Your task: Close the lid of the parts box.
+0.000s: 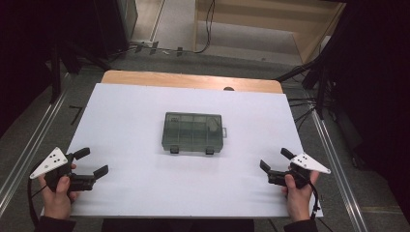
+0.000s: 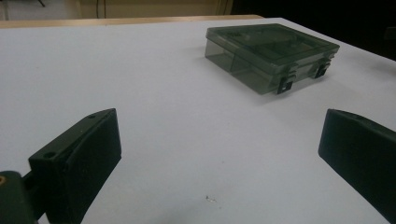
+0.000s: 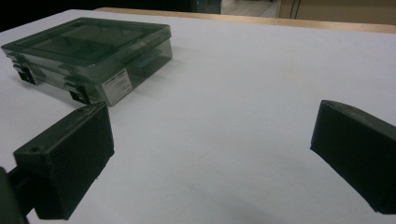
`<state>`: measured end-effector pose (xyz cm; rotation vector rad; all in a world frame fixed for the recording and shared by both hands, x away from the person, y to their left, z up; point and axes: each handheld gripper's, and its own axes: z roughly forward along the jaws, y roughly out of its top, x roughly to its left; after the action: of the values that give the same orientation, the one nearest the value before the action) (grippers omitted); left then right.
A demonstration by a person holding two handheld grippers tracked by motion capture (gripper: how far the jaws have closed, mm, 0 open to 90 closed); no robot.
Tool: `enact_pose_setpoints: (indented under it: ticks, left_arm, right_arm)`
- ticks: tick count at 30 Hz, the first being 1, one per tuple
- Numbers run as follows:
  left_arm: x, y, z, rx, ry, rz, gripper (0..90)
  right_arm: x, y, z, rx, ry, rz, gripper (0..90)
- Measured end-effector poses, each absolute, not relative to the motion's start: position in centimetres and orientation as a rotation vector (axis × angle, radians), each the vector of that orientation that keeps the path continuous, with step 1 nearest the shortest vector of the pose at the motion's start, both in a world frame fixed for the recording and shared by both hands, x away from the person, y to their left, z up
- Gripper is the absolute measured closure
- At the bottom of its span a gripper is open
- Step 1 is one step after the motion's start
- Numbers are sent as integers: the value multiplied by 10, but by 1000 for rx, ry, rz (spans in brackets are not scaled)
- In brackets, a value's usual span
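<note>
The compartment box (image 1: 193, 133), a smoke-tinted transparent organizer with a hinged lid, lies flat near the middle of the white desk (image 1: 125, 116), slightly toward the far edge. Its lid is down, and the 2 black latches (image 1: 192, 151) on the side facing the person appear fastened. Through the lid, internal dividers and a small pale item in a right-hand compartment can be made out; what that item is cannot be told. A white label (image 3: 116, 85) is fixed to one short side wall. The left gripper (image 1: 92, 162) is held near the desk's near-left corner, jaws spread wide with nothing between them. The right gripper (image 1: 275, 159) is held near the near-right corner, likewise spread and empty. Both are well apart from the box and aimed roughly toward it. As a judgement, the work is at its starting position: no contact has been made, the box is undisturbed, and the whole handling sequence remains. Likely remaining steps are the approach of both grippers, steadying of the box body, release of the 2 latches, and raising of the lid.
</note>
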<state>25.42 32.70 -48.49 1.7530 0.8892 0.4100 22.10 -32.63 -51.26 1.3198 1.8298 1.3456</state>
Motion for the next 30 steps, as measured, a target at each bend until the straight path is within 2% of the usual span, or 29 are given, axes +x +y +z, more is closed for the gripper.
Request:
enact_pose_setpoints:
  ticks: [10,30]
  left_arm:
    - [256,328,-487,1756,895,418,0]
    - [257,325,-490,1772,893,429,0]
  right_arm:
    - [214,-339,-515,1338,1805,1326,0]
    - [214,-339,-517,1347,1810,1324,0]
